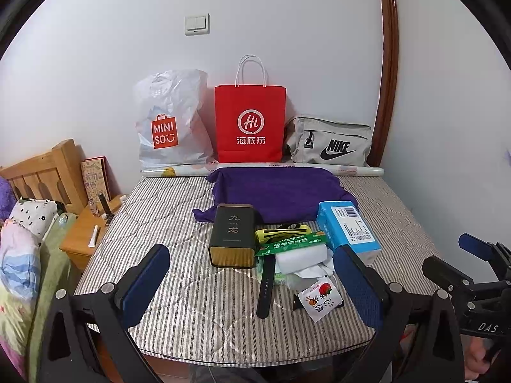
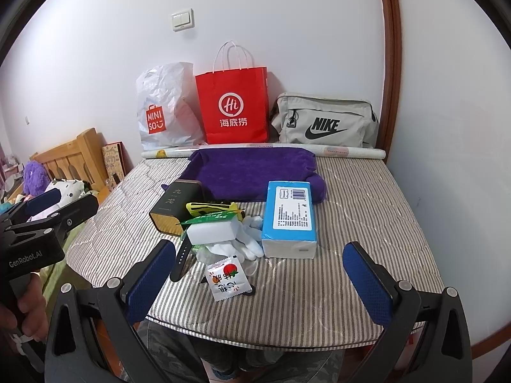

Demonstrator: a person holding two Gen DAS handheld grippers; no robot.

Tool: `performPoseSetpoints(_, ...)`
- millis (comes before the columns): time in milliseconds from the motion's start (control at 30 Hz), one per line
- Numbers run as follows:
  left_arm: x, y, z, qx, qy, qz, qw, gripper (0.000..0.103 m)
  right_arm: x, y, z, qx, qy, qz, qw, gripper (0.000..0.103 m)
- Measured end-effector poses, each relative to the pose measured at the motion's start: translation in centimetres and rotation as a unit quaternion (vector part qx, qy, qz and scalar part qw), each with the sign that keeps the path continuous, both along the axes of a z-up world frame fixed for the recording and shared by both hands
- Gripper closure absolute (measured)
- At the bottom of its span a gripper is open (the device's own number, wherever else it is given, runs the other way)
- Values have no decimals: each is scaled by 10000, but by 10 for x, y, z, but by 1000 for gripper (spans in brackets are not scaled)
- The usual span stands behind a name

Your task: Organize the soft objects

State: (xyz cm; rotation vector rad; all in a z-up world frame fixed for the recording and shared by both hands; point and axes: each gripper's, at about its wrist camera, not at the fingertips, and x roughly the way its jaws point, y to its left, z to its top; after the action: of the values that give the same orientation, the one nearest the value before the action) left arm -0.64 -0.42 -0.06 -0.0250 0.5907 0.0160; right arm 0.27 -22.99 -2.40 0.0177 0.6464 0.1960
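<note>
- Two views logged, left wrist first. Left gripper (image 1: 252, 284) is hovering over the near edge of the striped mattress (image 1: 159, 223), blue-padded fingers (image 1: 145, 282) spread wide apart and holding nothing.
- Lying between those fingers: a black watch strap (image 1: 266, 287), a small snack sachet (image 1: 320, 300), white gloves (image 1: 308, 271) and a white sponge block (image 1: 300, 255) under a green wrapper (image 1: 292, 242).
- A dark tea tin (image 1: 233, 236) is standing just left of that pile; a yellow item (image 1: 282, 233) is sitting behind it; a blue tissue pack (image 1: 349, 229) is lying to the right.
- A purple towel (image 1: 278, 191) is lying spread behind the pile, toward the wall.
- Leaning on the wall: a white plastic bag (image 1: 172, 121), a red paper bag (image 1: 249, 124), a grey pouch (image 1: 329, 143). A paper roll (image 1: 361, 169) is lying in front of them.
- Right gripper (image 1: 479, 255) is showing at the right edge; its opening is not readable here.
- Right wrist view: right gripper (image 2: 258, 284) is hovering over the same edge, fingers (image 2: 367, 287) wide apart, empty.
- Snack sachet (image 2: 227, 279) is lying nearest, between the fingers; gloves (image 2: 242, 242), sponge block (image 2: 212, 231) and tissue pack (image 2: 289, 217) are sitting beyond it; towel (image 2: 252, 169) farther back.
- Left gripper (image 2: 48, 206) is entering from the left, a hand (image 2: 27, 306) gripping its handle.
</note>
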Motion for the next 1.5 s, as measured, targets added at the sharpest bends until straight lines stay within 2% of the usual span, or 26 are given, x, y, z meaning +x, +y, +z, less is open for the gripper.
performPoseSetpoints(1133,4,-2,-8,21,50,-92,9999,0,1,-3,-3,7,-10,3,10000,0)
performPoseSetpoints(1267,17,7,-20,-66,244,-33,9997,0,11,-7,-15,86,135,49,9999,0)
performPoseSetpoints(1500,49,15,-61,-69,771,20,9970,1,30,-9,-47,66,447,38,9990,0)
